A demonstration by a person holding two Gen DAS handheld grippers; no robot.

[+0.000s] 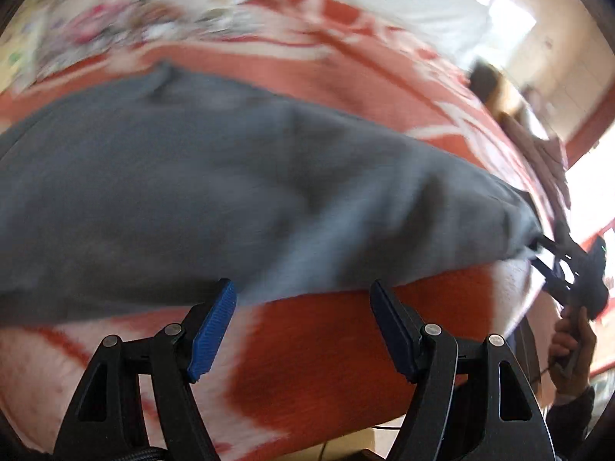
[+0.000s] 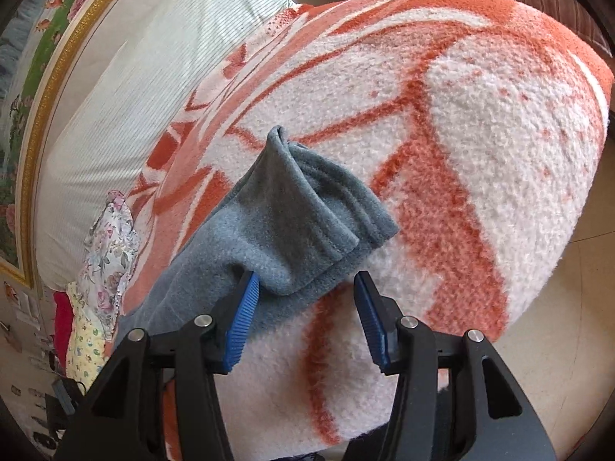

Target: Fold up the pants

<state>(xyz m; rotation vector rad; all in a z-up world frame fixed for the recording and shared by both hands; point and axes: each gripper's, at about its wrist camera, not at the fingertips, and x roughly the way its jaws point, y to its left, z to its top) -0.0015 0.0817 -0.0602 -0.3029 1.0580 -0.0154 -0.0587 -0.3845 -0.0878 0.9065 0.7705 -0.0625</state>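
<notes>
On the bed, grey fleece pants (image 2: 269, 238) lie spread over a fuzzy orange-and-white patterned blanket (image 2: 480, 123), and both tools are right at the cloth's near edge. Over at the right tool (image 2: 305, 301), the blue ribbed pads stand apart: the left-hand pad (image 2: 242, 322) touches the fleece, the other sits clear over bare blanket, and nothing is pinched. Just ahead of this tool the stitched end of the pants is folded back on itself in a rumpled flap. Beyond and to its left, a pale ribbed pillow or cover (image 2: 127, 88) and a flower-print cloth (image 2: 111, 253) rest beside a gold-framed picture (image 2: 34, 142).

Now the left tool (image 1: 303, 296): the view is smeared, but its pads are spread wide, tips at the pants' (image 1: 192, 192) near edge, blanket (image 1: 326, 345) showing between them, no cloth gripped. The grey fleece stretches broadly ahead of it. Far to its right, at the end of the pants, the other tool (image 1: 553, 257) appears, carried by a hand (image 1: 572, 349).
</notes>
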